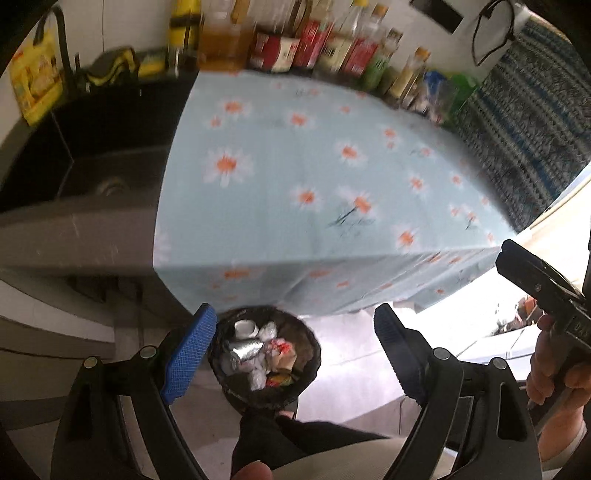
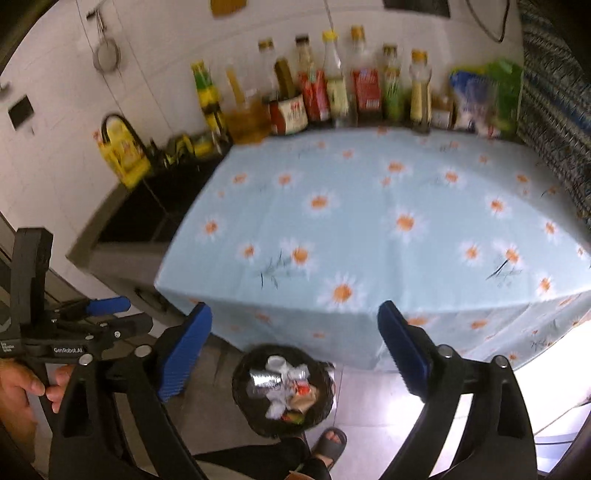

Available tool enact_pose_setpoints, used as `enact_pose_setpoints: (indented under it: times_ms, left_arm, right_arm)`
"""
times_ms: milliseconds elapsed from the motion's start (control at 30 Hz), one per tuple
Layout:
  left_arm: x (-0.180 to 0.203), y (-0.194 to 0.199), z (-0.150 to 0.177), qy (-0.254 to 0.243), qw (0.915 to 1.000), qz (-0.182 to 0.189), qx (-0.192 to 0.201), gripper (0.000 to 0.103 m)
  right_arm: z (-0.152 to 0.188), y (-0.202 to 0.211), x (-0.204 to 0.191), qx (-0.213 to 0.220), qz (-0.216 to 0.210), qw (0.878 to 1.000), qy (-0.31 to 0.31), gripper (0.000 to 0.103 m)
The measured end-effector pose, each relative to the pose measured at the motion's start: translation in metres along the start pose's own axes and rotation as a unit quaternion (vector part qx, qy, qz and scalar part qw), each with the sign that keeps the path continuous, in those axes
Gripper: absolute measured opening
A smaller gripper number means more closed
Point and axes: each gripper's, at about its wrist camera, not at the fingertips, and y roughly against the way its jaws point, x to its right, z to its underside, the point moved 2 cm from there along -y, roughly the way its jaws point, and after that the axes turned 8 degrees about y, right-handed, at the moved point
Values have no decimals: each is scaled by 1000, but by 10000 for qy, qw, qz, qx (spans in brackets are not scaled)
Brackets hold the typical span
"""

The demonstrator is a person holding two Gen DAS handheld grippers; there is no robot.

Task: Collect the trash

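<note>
Black bin [image 2: 282, 391] below tablecloth [image 2: 369, 229] edge

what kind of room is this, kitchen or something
Most likely a home kitchen: a dark sink sits beside a counter under a daisy tablecloth, and a row of sauce and oil bottles lines the tiled wall. A trash basket stands on the floor.

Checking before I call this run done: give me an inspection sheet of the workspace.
Surface: daisy tablecloth, no loose trash seen on it.
Job's things: black bin on the floor by the table's front edge, holding foil, crumpled paper and wrappers.
Clutter: bottles and packets in a row along the wall.
Grippers: left gripper open, empty; right gripper open, empty.
Cables: black cord hanging on the wall.
Surroundings: dark sink left of the table, patterned curtain at right, sandalled foot beside the bin.
</note>
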Motion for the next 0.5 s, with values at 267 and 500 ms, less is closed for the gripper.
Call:
enact_pose_setpoints:
  times_ms: [267,500]
  left_arm:
    - [41,54,-5,-173,9976,-175,653,96]
    - [63,84,-11,-188,9953,-163,937,96]
  right_arm:
    - [-24,63,15,501,153,9984,211,98]
    - [-32,102,21,711,343,9966,240,98]
